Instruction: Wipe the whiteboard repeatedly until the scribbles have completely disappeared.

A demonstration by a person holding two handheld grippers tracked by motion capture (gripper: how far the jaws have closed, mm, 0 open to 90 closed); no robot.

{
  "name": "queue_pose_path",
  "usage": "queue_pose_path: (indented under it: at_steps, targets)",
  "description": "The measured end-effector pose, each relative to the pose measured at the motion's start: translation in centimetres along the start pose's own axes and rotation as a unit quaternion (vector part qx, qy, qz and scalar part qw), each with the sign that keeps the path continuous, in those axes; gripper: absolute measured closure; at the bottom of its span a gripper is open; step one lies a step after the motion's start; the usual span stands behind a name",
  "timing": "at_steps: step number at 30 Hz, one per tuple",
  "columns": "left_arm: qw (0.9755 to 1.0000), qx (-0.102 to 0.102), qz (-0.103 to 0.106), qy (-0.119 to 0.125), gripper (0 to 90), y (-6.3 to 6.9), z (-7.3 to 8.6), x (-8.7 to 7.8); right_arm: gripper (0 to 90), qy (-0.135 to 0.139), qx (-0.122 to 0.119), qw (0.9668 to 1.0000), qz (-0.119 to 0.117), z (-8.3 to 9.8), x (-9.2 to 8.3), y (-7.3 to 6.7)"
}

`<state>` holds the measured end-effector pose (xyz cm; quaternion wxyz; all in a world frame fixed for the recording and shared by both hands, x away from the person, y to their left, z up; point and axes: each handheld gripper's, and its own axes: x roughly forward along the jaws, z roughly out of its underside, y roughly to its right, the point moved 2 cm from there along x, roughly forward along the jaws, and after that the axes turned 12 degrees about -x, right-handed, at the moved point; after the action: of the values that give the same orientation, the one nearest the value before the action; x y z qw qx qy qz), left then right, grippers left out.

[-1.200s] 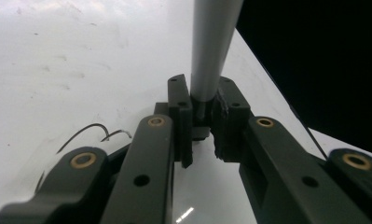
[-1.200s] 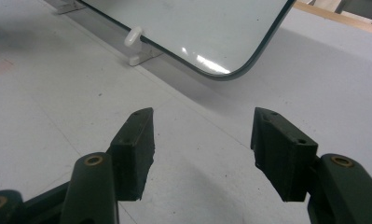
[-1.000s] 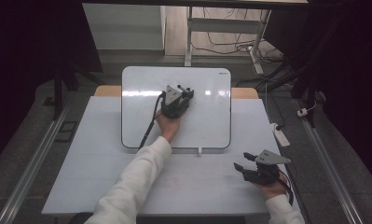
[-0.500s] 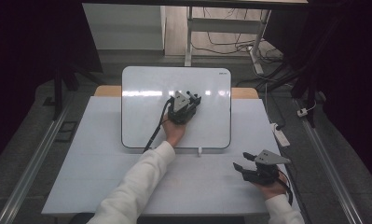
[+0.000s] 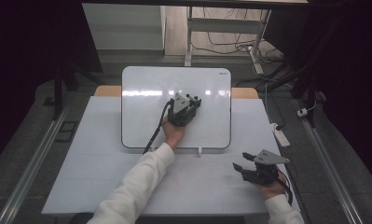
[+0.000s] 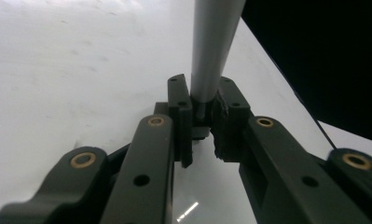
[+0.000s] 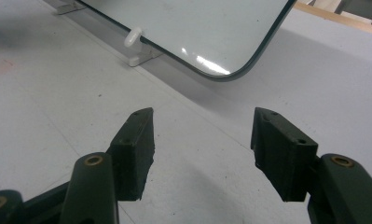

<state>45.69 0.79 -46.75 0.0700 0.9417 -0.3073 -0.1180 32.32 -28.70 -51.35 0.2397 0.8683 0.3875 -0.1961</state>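
Note:
A white board (image 5: 141, 116) stands tilted at the back of the white table (image 5: 81, 177). Over the board's middle, my left gripper (image 5: 192, 104) is shut on a grey cylindrical stick, perhaps a marker (image 6: 216, 42). In the left gripper view the jaws (image 6: 203, 100) clamp the stick's lower end, and it points at the board's surface (image 6: 58, 70); its tip is out of frame. My right gripper (image 5: 240, 162) rests low at the table's front right, open and holding nothing. In its own view the jaws (image 7: 200, 140) stand wide apart, facing the board's lower corner (image 7: 197, 28).
A small white peg (image 7: 132, 36) on a foot props the board's lower edge, seen from above as the white peg (image 5: 199, 151). A white power strip (image 5: 280, 135) lies off the table's right edge. Cables and desk legs lie on the floor behind.
My left gripper has slid a little to the right and towards the person across the board with the stick in it. The right gripper has stayed put and open.

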Motion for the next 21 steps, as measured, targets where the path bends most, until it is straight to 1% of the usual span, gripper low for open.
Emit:
queue_pose_path:
  at_steps: [1,3,4,5,6,7,8,9,10,12,13,14,15,17,18,19,20,21]
  targets:
    - [1.0,0.0,0.0,0.0,78.7,-0.2,-0.1,-0.1,39.6,0.0,0.0,1.0,0.0,0.0,0.0,0.0]
    - [0.9999,-0.002,-0.013,0.005,78.7,-1.3,-0.5,-0.8,39.6,0.0,0.0,1.0,-0.001,0.0,0.0,0.0]
    - [0.9994,-0.016,-0.027,0.012,78.7,-2.9,-1.1,-1.8,39.7,0.0,0.0,1.0,-0.001,0.0,0.0,0.0]
    - [0.999,-0.019,-0.037,0.016,78.7,-3.7,-1.3,-2.4,39.7,0.0,0.0,1.0,-0.001,0.0,0.0,0.0]
    - [0.999,-0.019,-0.037,0.016,78.7,-3.7,-1.3,-2.4,39.6,0.001,0.0,1.0,-0.002,0.0,0.0,0.0]
    - [0.9982,-0.029,-0.048,0.023,78.7,-4.9,-1.5,-3.4,39.7,0.001,0.0,1.0,-0.003,0.0,0.0,0.0]
    - [0.9982,-0.029,-0.048,0.023,78.8,-4.9,-1.5,-3.4,39.7,0.001,0.0,1.0,-0.002,0.0,0.1,0.0]
    - [0.9979,-0.034,-0.05,0.025,78.7,-5.3,-1.3,-3.8,39.7,0.001,0.0,1.0,-0.002,0.0,0.1,-0.1]
    - [0.9979,-0.034,-0.05,0.025,78.7,-5.3,-1.3,-3.8,39.7,0.001,0.0,1.0,-0.002,0.0,0.1,-0.1]
    - [0.9981,-0.033,-0.047,0.024,78.8,-4.8,-1.0,-3.6,39.7,0.0,-0.002,1.0,-0.003,-0.2,0.2,-0.2]
    - [0.9987,-0.03,-0.035,0.022,78.8,-3.7,-0.6,-2.9,39.6,0.001,-0.004,1.0,-0.003,-0.2,0.2,-0.2]
    - [0.9991,-0.024,-0.03,0.019,78.8,-3.1,-0.4,-2.4,39.6,0.0,-0.004,1.0,-0.003,-0.3,0.2,-0.3]
    - [0.9991,-0.024,-0.03,0.019,78.8,-3.1,-0.4,-2.4,39.6,0.0,-0.003,1.0,-0.003,-0.3,0.1,-0.3]
    - [0.9994,-0.018,-0.024,0.017,78.8,-2.2,-0.2,-1.7,39.6,0.002,-0.004,1.0,-0.002,-0.4,0.1,-0.3]
    - [0.9994,-0.016,-0.026,0.017,78.8,-2.0,-0.2,-1.7,39.6,0.002,-0.004,1.0,-0.002,-0.4,0.1,-0.2]
    - [0.9994,-0.018,-0.023,0.016,78.8,-2.2,-0.2,-1.8,39.6,0.002,-0.001,1.0,-0.001,-0.3,0.0,-0.2]
    - [0.9995,-0.02,-0.022,0.014,78.8,-2.5,-0.3,-2.0,39.6,0.002,-0.002,1.0,-0.001,-0.2,0.0,-0.1]
    - [0.9992,-0.021,-0.032,0.014,78.8,-3.5,-0.5,-2.7,39.6,0.002,-0.001,1.0,-0.001,-0.2,0.0,-0.1]
